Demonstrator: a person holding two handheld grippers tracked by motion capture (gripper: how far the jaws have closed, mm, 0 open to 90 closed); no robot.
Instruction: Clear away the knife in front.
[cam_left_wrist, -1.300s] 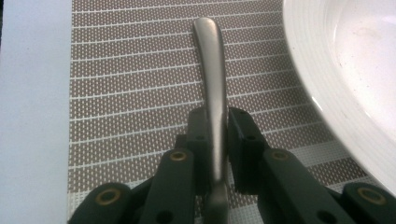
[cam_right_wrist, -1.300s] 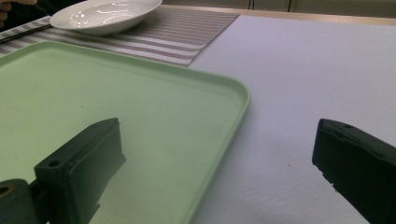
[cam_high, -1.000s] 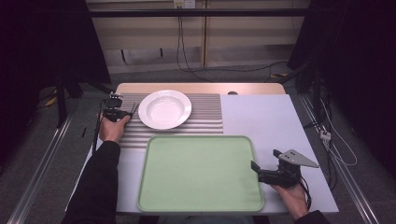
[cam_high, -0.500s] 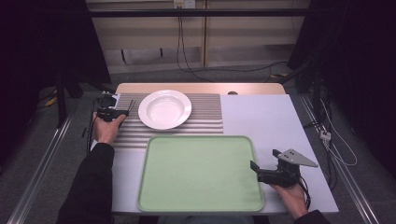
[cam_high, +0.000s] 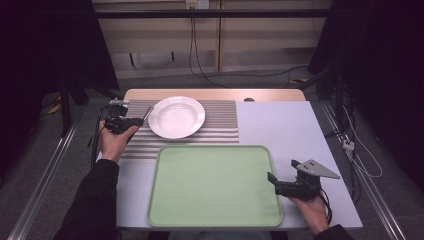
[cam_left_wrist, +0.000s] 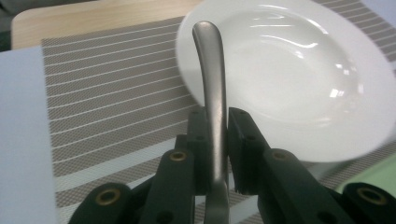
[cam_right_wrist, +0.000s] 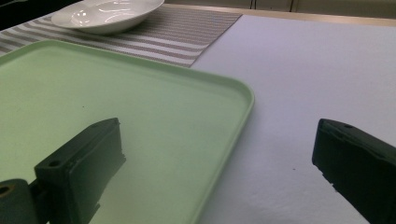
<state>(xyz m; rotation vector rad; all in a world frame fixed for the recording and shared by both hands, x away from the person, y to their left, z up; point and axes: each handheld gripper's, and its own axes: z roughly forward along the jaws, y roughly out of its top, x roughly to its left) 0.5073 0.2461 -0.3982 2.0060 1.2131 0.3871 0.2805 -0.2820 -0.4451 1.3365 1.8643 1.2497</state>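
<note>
Your left gripper (cam_high: 134, 121) has drifted left, jaws clamped on the metal utensil handle (cam_left_wrist: 211, 79) beside the white plate (cam_high: 176, 116) on the striped mat (cam_high: 220, 130), unplaced, while your right gripper (cam_high: 280, 183) waits wide open over the green tray's (cam_high: 215, 190) edge.

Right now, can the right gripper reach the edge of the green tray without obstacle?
Probably yes. The right gripper is open beside the green tray, one jaw over its right rim, and nothing lies between them.
</note>
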